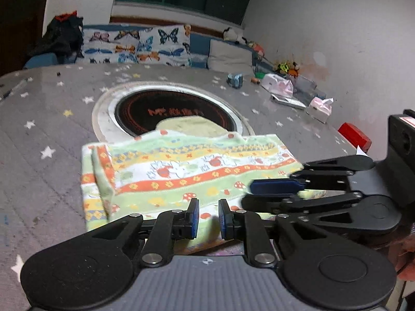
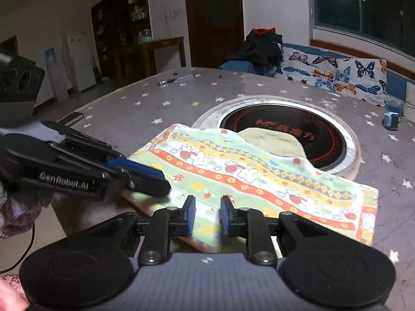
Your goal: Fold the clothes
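Observation:
A folded, patterned garment (image 1: pixel 181 173) in green, orange and yellow stripes with mushrooms lies on the grey starred table; it also shows in the right wrist view (image 2: pixel 259 178). A plain olive part (image 1: pixel 189 125) sticks out at its far edge over the round cooktop. My left gripper (image 1: pixel 208 219) is open, its jaws a small gap apart over the garment's near edge. My right gripper (image 2: pixel 207 216) is open the same way over the near edge. Each gripper shows in the other view, the right gripper (image 1: pixel 251 194) and the left gripper (image 2: pixel 166 181), low over the cloth.
A round black cooktop (image 1: pixel 176 111) with a metal rim is set into the table (image 1: pixel 52 129). Tissue packs (image 1: pixel 319 107), a red box (image 1: pixel 354 136) and small items lie at the far right. A butterfly-print cushion (image 1: pixel 135 45) and bench stand behind the table.

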The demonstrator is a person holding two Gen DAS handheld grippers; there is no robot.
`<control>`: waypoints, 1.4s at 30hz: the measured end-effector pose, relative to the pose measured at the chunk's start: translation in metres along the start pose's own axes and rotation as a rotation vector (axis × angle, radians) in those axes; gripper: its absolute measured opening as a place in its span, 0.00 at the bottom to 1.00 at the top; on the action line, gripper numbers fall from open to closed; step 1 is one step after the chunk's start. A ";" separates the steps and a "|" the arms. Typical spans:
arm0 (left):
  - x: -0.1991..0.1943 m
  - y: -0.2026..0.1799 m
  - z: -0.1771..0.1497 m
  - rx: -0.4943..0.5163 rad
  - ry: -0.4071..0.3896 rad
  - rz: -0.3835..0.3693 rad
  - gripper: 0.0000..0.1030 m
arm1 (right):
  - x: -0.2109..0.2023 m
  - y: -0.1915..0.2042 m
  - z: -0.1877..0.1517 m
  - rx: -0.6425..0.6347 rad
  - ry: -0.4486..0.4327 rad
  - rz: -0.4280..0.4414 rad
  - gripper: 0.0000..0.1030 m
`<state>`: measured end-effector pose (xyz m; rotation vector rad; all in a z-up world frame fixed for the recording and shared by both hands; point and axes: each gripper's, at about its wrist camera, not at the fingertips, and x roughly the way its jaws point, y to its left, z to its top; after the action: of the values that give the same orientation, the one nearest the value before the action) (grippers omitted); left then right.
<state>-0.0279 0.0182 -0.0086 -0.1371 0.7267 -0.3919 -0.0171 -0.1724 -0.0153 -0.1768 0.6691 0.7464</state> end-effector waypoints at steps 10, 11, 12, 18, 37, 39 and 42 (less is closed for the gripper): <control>-0.001 0.014 -0.006 -0.043 0.014 0.027 0.18 | -0.027 -0.030 -0.020 0.128 0.003 -0.052 0.19; -0.001 0.016 -0.007 -0.047 0.016 0.031 0.18 | -0.029 -0.035 -0.023 0.142 0.007 -0.067 0.19; 0.000 0.017 -0.007 -0.051 0.016 0.034 0.18 | -0.031 -0.040 -0.026 0.156 0.010 -0.081 0.19; -0.003 0.024 -0.006 -0.064 0.024 0.040 0.20 | -0.044 -0.067 -0.039 0.227 0.022 -0.163 0.20; 0.021 0.055 0.040 -0.113 0.007 0.113 0.22 | -0.007 -0.110 0.006 0.211 0.013 -0.187 0.20; 0.029 0.062 0.044 -0.136 0.017 0.120 0.22 | 0.003 -0.115 0.013 0.217 0.009 -0.189 0.20; 0.037 0.069 0.050 -0.141 0.020 0.139 0.22 | 0.020 -0.117 0.024 0.215 0.008 -0.171 0.20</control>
<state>0.0514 0.0658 -0.0122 -0.2147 0.7788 -0.2100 0.0848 -0.2376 -0.0187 -0.0399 0.7276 0.5061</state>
